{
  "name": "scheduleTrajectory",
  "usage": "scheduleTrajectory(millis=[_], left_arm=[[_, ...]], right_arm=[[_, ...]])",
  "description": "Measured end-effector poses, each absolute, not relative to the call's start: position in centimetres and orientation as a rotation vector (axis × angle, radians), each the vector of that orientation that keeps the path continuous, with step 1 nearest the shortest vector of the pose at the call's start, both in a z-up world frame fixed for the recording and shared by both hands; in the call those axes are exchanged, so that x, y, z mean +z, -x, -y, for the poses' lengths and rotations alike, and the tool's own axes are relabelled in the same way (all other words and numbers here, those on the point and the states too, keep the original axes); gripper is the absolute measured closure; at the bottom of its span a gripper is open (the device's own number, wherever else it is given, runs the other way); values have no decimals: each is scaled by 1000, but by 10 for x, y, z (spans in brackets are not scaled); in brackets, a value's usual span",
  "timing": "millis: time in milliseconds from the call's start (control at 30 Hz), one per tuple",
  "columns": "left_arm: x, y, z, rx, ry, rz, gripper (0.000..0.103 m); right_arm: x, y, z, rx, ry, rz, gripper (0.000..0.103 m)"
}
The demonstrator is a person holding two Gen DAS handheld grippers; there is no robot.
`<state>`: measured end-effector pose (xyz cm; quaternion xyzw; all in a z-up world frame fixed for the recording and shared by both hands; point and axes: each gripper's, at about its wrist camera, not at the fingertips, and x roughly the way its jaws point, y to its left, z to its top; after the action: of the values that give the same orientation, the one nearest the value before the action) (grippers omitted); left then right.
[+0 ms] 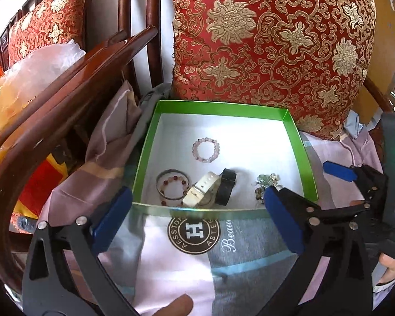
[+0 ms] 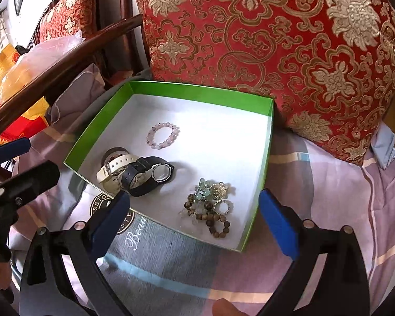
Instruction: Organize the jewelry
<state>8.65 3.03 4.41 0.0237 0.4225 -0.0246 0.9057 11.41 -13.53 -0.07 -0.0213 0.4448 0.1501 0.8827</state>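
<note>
A green box (image 2: 176, 89) with a white floor sits open on a pastel patchwork cloth (image 2: 316, 184), its far wall against a red and gold brocade cushion (image 2: 276, 39). Inside, a pale pink bead bracelet (image 2: 162, 135) lies alone toward the back. Nearer the front left, a white watch (image 2: 110, 169) and a black watch (image 2: 147, 175) overlap, with a thin bangle (image 1: 172, 185) and a red-beaded bracelet (image 1: 174, 189) beside them. A tangle of brown beads, green stones and sparkly pieces (image 2: 210, 205) lies at the front right. The left gripper (image 1: 197, 220) hovers at the box's near wall, blue pads spread wide with nothing between them. The right gripper (image 2: 194, 221) is likewise wide apart and empty over the front right corner. A dark wooden chair arm (image 1: 65, 84) curves at left.
</note>
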Motion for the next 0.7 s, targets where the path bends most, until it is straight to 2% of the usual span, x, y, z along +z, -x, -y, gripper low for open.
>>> scheduleTrajectory(millis=[167, 700], left_arm=[[50, -82, -30, -41, -45, -874, 2], [61, -75, -29, -39, -52, -865, 2]], right_arm=[[13, -106, 137, 295, 68, -896, 1], [22, -98, 137, 293, 79, -881, 1]])
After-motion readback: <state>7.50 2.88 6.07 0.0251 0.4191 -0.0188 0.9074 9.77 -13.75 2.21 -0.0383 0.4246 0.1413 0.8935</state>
